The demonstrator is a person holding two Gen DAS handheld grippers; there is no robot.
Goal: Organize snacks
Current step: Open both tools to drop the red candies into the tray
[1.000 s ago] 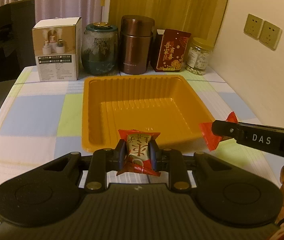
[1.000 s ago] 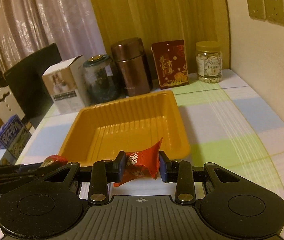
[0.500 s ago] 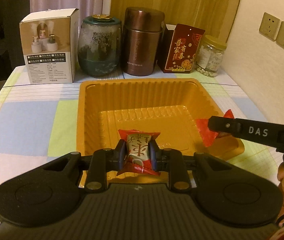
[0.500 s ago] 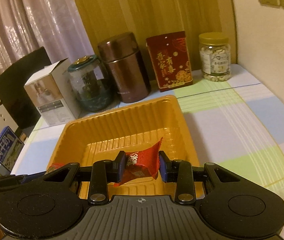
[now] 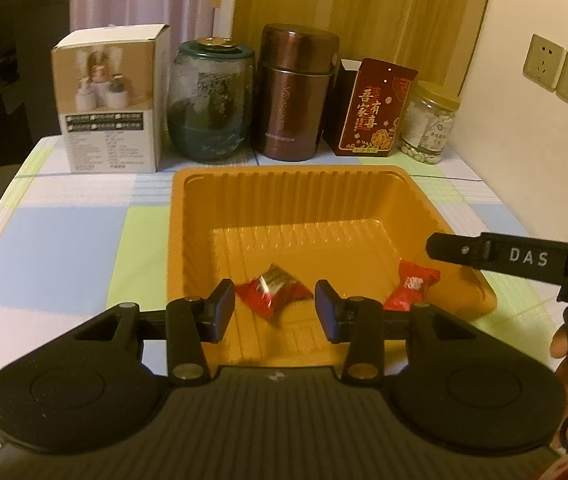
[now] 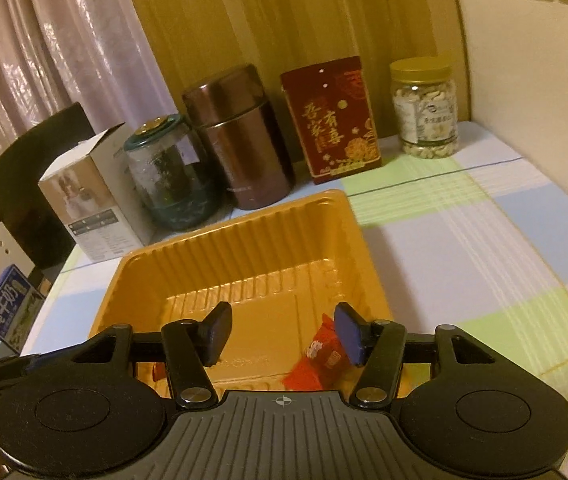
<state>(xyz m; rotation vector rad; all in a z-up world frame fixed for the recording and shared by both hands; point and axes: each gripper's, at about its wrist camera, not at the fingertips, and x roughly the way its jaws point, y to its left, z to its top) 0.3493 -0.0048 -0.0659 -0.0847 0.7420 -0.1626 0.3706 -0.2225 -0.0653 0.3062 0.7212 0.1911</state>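
Both grippers hang over the near end of the orange tray [image 5: 415,196], and both stand released with nothing between the jaws. In the left wrist view the left gripper [image 5: 275,310] has its jaws spread wide, and a red sweet [image 5: 272,290] with a gold centre lies on the tray floor directly under the gap, which suits a drop from straight above. A second sweet [image 5: 411,286], red with white print, lies to its right near the tray's right wall, below the tip of the right gripper [image 5: 459,249] that reaches in from that side. The right wrist view agrees: the right gripper [image 6: 282,334] is parted, with that same sweet [image 6: 321,354] lying loose beside its right pad. So both snacks are in the tray, apart from each other and clear of the jaws. The tray sits on a checked cloth on the bench [image 5: 64,240], with its far rim just short of a row of containers: a white box [image 5: 110,100], a glass jar [image 5: 210,100], a brown canister [image 5: 295,96], a red packet [image 5: 375,110] and a nut jar [image 5: 427,128]. That row stays out of the working space, leaving the tray open to reach from the near side. No other loose snack shows on the bench in either view, so I cannot tell how much of the task remains.
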